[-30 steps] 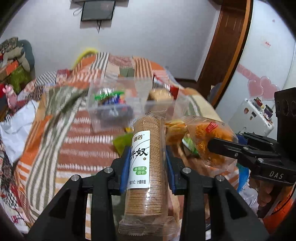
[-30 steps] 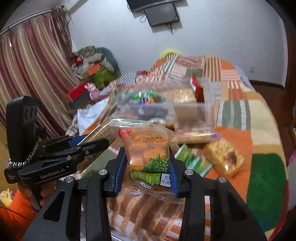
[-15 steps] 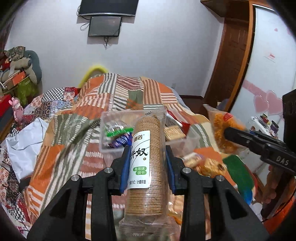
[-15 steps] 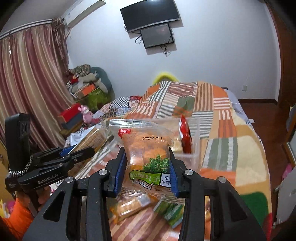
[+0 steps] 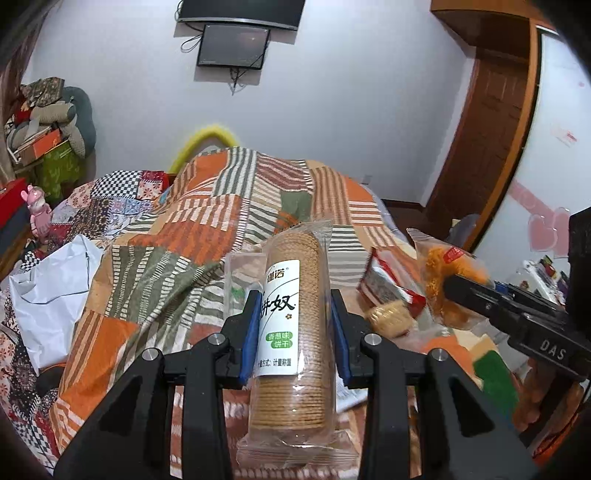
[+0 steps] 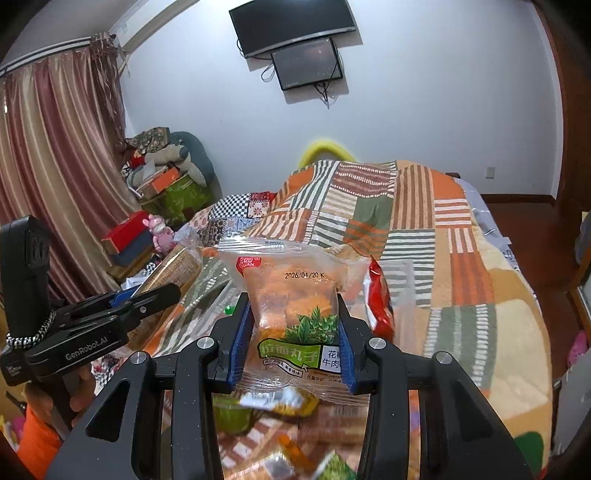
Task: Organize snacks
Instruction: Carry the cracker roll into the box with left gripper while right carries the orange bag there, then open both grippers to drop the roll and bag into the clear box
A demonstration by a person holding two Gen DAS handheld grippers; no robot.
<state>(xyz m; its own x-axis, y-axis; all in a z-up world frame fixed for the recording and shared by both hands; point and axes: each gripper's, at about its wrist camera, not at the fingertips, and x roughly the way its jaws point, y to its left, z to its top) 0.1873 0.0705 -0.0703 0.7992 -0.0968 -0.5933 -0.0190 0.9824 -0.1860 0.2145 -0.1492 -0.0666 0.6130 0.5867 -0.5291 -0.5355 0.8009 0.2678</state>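
I find the left hand-held gripper point(image 5: 294, 328) clamped on a biscuit sleeve point(image 5: 291, 332) whose long axis runs straight ahead, the right hand-held gripper point(image 6: 295, 336) clamped on a snack bag point(image 6: 291, 299), and the clear container point(image 5: 240, 280) just ahead, nearer the left.

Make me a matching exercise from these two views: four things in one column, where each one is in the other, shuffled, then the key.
Things:
1. cracker sleeve
2. orange snack bag
3. pink rabbit figure
4. two dark screens

Places:
A. mounted on the white wall
B. clamped in the right gripper
C. clamped in the left gripper
D. beside the red box, left of the bed

Pairs: 1-C, 2-B, 3-D, 4-A
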